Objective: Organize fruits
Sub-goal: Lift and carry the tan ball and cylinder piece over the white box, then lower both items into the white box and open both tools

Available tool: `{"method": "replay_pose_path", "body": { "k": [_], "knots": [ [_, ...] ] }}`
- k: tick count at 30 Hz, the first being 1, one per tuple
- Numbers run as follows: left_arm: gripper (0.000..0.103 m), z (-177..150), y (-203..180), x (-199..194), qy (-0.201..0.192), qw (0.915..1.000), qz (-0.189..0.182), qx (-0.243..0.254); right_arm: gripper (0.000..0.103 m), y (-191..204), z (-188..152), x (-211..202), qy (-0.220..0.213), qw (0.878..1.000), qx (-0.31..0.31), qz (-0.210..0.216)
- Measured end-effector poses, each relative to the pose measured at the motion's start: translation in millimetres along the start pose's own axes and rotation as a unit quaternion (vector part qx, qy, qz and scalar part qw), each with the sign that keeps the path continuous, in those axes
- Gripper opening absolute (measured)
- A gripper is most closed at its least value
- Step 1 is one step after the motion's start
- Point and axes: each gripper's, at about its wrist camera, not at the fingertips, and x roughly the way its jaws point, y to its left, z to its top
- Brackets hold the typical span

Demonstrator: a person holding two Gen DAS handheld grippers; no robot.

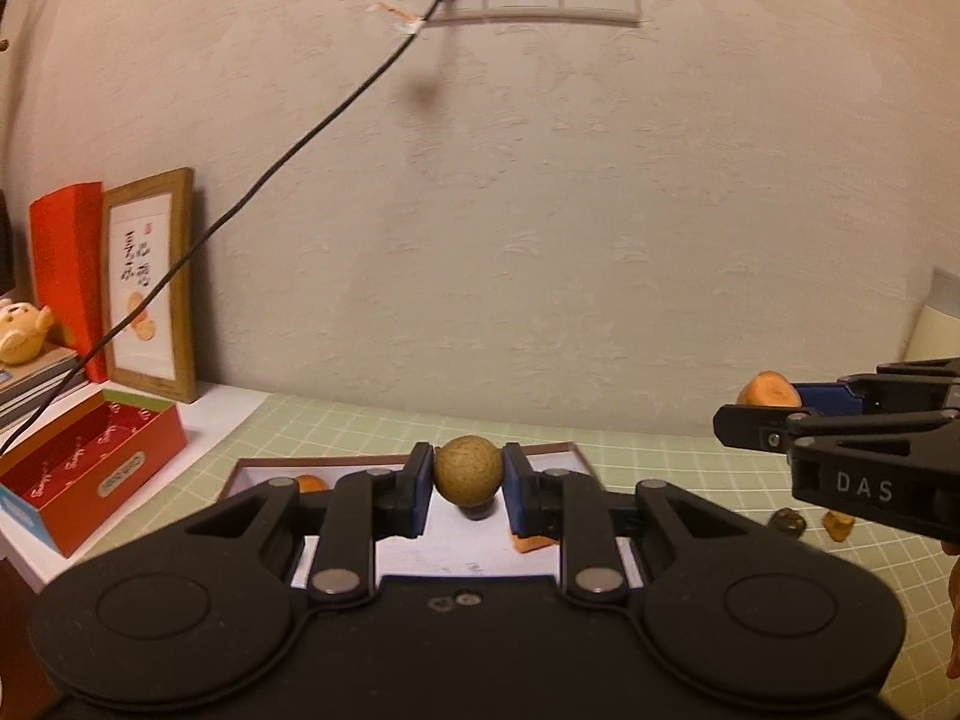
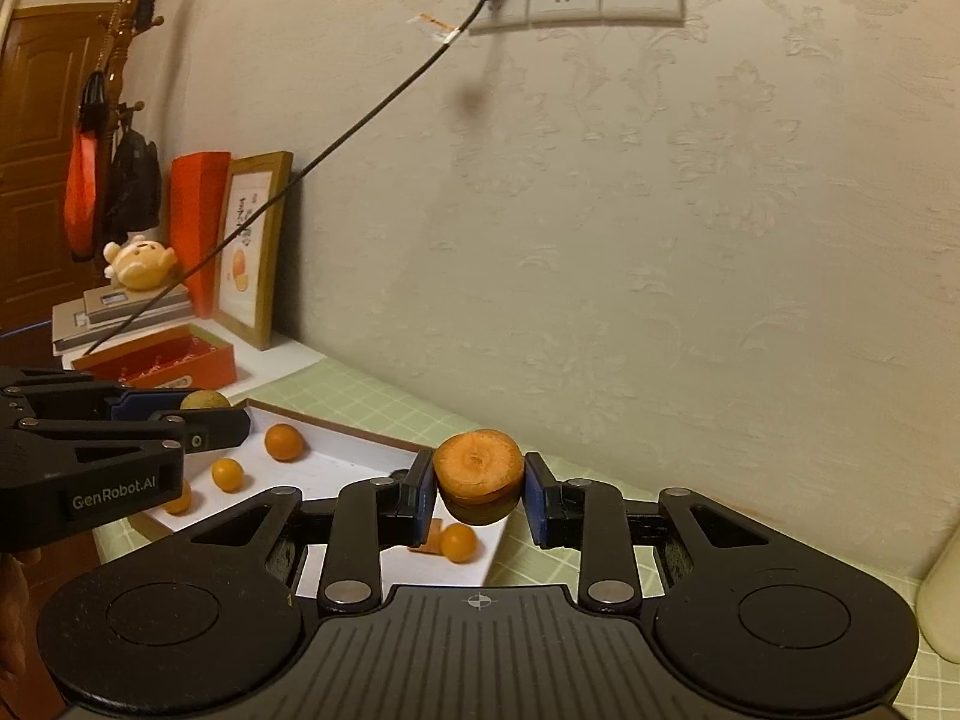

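Note:
My left gripper [image 1: 468, 480] is shut on a small round tan fruit [image 1: 467, 469], held above a shallow white tray [image 1: 558, 456] with a brown rim. My right gripper [image 2: 478, 489] is shut on a thick orange carrot slice [image 2: 478, 465], cut face toward the camera, also above the tray [image 2: 336, 450]. In the right wrist view the left gripper [image 2: 216, 420] reaches in from the left with the tan fruit [image 2: 205, 400] at its tips. Three small orange fruits [image 2: 283, 441] and an orange chunk [image 2: 429, 540] lie in the tray. The right gripper [image 1: 738, 414] shows at the left view's right edge with the carrot slice [image 1: 771, 390].
A green checked mat [image 1: 660, 450] covers the table against a wall. An open red box [image 1: 90, 462], a framed picture [image 1: 153, 288], books and a plush toy stand at the left. A dark fruit [image 1: 788, 521] and an orange piece [image 1: 838, 525] lie on the mat. A pale container [image 2: 939, 594] is at the right.

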Motion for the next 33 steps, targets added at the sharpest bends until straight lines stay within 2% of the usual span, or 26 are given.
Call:
{"method": "replay_pose_path", "body": {
  "k": [16,33],
  "knots": [
    [0.015,0.5,48.3,16.7,0.012,0.9984,0.050,-0.021,0.031,17.6,9.1,35.8,-0.001,1.000,-0.006,0.018],
    [0.014,-1.4,92.5,80.4,0.042,0.9939,0.096,-0.035,0.031,6.0,9.5,115.1,0.035,0.999,0.013,0.024]
  ]
}}
